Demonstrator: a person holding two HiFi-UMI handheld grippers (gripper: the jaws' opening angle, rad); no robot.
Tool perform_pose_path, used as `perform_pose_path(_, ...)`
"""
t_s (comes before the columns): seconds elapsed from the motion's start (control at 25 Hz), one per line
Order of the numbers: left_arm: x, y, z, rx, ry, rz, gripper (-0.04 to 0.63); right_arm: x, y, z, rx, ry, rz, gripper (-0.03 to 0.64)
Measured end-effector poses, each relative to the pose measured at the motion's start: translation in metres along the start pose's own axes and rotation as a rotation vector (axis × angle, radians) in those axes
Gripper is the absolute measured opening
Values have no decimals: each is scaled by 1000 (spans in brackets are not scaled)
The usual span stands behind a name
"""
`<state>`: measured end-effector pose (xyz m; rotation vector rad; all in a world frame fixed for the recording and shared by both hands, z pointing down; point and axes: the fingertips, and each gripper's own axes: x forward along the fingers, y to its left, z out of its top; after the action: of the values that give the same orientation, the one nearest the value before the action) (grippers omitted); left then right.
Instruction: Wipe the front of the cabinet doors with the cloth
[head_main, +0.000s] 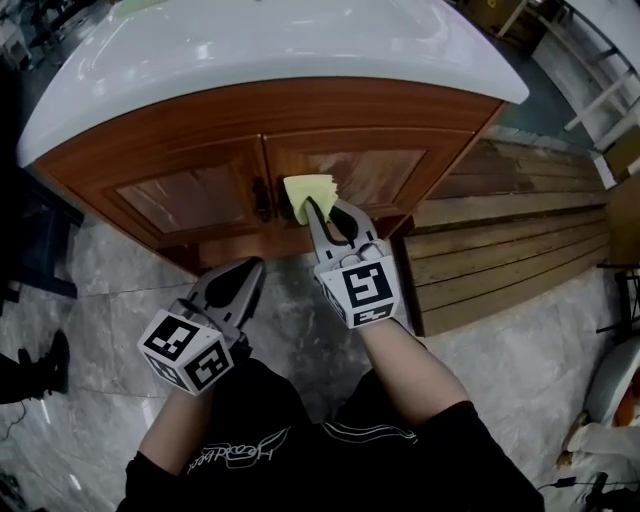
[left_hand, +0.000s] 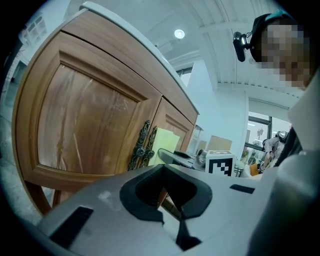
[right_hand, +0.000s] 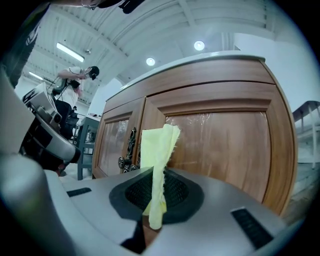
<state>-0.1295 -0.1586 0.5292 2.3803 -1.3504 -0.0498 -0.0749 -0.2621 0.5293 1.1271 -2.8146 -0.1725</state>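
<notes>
A wooden cabinet with two panelled doors stands under a white countertop (head_main: 270, 45). My right gripper (head_main: 318, 212) is shut on a folded yellow cloth (head_main: 309, 190), held close to the right door (head_main: 370, 175) near the dark metal handles (head_main: 262, 198). In the right gripper view the cloth (right_hand: 157, 155) stands upright between the jaws in front of the right door (right_hand: 220, 145). My left gripper (head_main: 243, 272) hangs lower, short of the left door (head_main: 190, 195), shut with nothing in it. The left gripper view shows the left door (left_hand: 85, 125), the handles (left_hand: 141, 147) and the cloth (left_hand: 165, 145).
Grey marble-look floor (head_main: 90, 300) lies under the cabinet. A slatted wooden platform (head_main: 510, 230) runs along the right. White shelving (head_main: 600, 60) stands at the far right; a dark object (head_main: 40, 240) sits at the left. Another person (right_hand: 75, 80) stands far back.
</notes>
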Motion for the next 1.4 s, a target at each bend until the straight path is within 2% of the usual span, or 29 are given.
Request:
perform_pose_path(0.2,6,-5,-1,-5,12,-9,6,-3,-11,-5,12,7,-34,41)
perform_pose_path(1.4,53,-49,-7,38,70,-104,6,-97,-179,-27,58,46,-411,41)
